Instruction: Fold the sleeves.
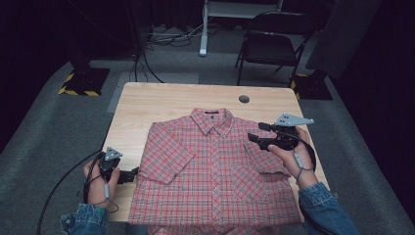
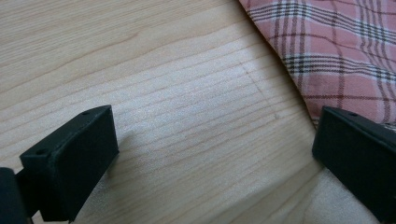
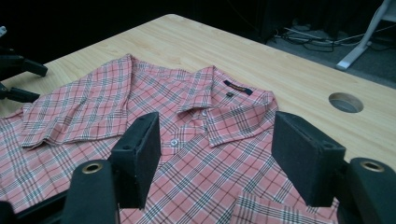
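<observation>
So standing here at the near edge of the table (image 1: 161, 98), closest to me are the person's two denim sleeves coming in low, one gripper in each hand. The left gripper (image 1: 131, 175) sits low at the near left side, right next to the shirt's side edge; from its own camera the two jaws are spread wide with nothing but bare wood between them, and the plaid edge of the shirt (image 2: 327, 51) is just past one jaw, not pinched. Then the one shirt (image 1: 215, 171) itself, pink-red plaid, short sleeved, lying face up and flat, buttoned, collar toward the far side, hem hanging at the near edge. It's got one chest pocket (image 1: 247, 178), can't tell if there's anything in it, looks flat. The sleeve on the person's left is folded in over the front. The right gripper (image 1: 254, 132) is held up over the shoulder area on the right side, pointing across toward the collar; its jaws are a good way apart and nothing's caught in them, you just see the collar (image 3: 219, 100) and button placket through the gap in its own view. Further out on the table there's one round cable hole (image 1: 244, 99) in the wood, no cable in it that I can see. Past the table, on the grey floor: one black folding chair (image 1: 274, 46), two stand bases with yellow-black hazard stripes (image 1: 80, 83), one each side, a white frame leg (image 1: 204, 29), and a tangle of cables.
</observation>
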`<state>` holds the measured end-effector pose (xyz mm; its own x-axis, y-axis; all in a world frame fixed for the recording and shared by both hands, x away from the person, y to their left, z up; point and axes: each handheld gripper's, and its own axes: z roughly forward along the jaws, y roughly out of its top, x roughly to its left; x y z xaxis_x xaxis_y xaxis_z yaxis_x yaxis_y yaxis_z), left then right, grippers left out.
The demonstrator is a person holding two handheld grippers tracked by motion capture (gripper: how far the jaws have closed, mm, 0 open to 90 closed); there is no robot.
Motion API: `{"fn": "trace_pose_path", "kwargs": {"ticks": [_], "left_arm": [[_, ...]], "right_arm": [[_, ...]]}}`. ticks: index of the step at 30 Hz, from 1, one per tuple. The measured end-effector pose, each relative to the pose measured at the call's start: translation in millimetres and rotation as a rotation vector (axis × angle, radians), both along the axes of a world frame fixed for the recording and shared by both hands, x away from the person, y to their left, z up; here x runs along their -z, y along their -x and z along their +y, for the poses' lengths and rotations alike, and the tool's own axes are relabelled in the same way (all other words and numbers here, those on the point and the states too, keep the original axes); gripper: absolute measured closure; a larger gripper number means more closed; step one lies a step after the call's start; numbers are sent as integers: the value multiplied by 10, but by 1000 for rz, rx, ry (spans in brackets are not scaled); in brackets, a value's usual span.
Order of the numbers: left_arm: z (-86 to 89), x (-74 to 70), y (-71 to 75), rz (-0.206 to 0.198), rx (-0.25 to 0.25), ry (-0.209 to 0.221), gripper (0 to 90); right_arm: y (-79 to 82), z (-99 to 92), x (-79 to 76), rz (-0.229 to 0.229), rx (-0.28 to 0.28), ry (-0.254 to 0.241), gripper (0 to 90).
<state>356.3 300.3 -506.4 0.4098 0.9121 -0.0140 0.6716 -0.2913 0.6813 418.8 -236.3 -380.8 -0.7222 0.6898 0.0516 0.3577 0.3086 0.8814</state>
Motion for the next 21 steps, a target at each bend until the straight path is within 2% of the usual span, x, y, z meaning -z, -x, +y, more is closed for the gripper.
{"fn": "trace_pose_path", "kwargs": {"ticks": [3,7,21], "left_arm": [[0,0,0,0,1,0,3],[0,1,-1,-1,3,0,3],[0,1,-1,-1,6,0,3]], "right_arm": [[16,-17,-14,-14,7,-3,311],[52,-82,-20,-26,17,20,304],[234,-459,1,-36,97,40,293]]}}
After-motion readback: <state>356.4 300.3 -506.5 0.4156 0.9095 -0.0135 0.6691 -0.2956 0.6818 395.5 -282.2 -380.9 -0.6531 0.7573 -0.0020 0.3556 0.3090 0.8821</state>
